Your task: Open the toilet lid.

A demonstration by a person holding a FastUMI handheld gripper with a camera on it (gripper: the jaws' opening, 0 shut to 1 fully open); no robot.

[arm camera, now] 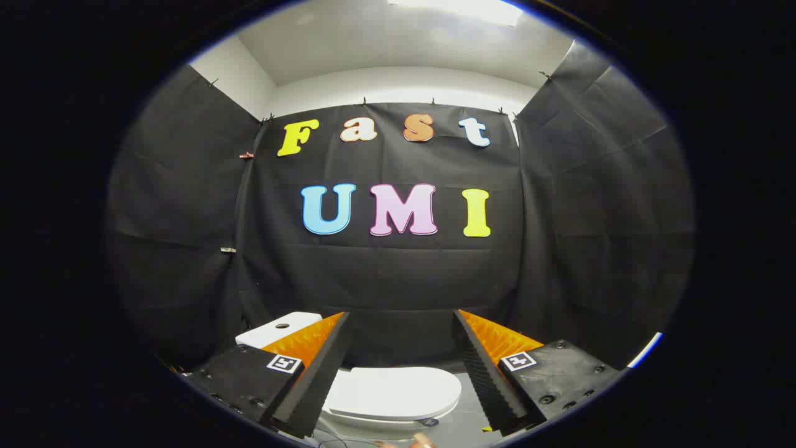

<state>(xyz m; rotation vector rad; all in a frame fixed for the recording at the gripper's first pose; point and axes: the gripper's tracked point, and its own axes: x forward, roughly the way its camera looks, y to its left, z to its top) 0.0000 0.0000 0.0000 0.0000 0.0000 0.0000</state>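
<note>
Gripper (401, 367) fingers spread wide, holding nothing. Toilet lid (392, 392) lies closed btwn & below them, w/ white tank (280, 326) beyond left finger.

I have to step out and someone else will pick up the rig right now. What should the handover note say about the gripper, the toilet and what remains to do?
Hand-held gripper: open, fingers spread wide, holding nothing, up in the air and touching nothing.
Toilet lid: white, closed flat on the bowl, seen between the fingers and below them.
Tank: white, behind the left finger, against the black cloth wall.
Done: nothing on the lid yet; the gripper is only lined up roughly over it.
Left: bring the gripper down to the lid's front edge, catch it and swing it up toward the tank.
</note>
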